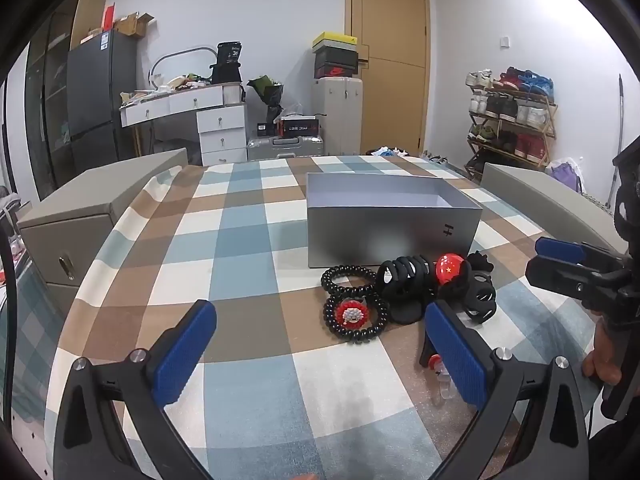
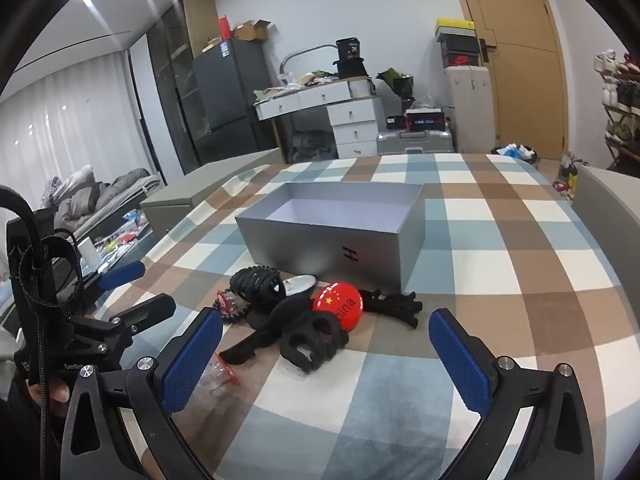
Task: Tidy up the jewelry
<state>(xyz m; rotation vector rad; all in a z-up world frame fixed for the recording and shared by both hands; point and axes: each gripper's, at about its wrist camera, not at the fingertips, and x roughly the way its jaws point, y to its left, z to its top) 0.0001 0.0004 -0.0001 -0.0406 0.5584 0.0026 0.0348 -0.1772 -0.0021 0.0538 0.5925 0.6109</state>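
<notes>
An open grey box [image 1: 394, 236] stands on the checked tablecloth; it also shows in the right wrist view [image 2: 332, 240]. In front of it lies a heap of hair accessories: black spiral hair ties [image 1: 348, 280], one with a red and white charm [image 1: 352, 314], black claw clips [image 1: 404, 278] [image 2: 310, 340] and a red round badge with yellow stars [image 1: 449, 269] [image 2: 338, 304]. My left gripper [image 1: 320, 356] is open and empty, just short of the heap. My right gripper [image 2: 326, 356] is open and empty, its fingers either side of a black claw clip. A small clear and red item [image 2: 218, 374] lies by its left finger.
Grey chair backs [image 1: 100, 196] [image 1: 560, 200] flank the table. Behind it are a white drawer desk [image 1: 200, 120], suitcases [image 1: 286, 146], a dark fridge [image 1: 100, 96], a wooden door [image 1: 388, 60] and a shoe rack [image 1: 516, 120].
</notes>
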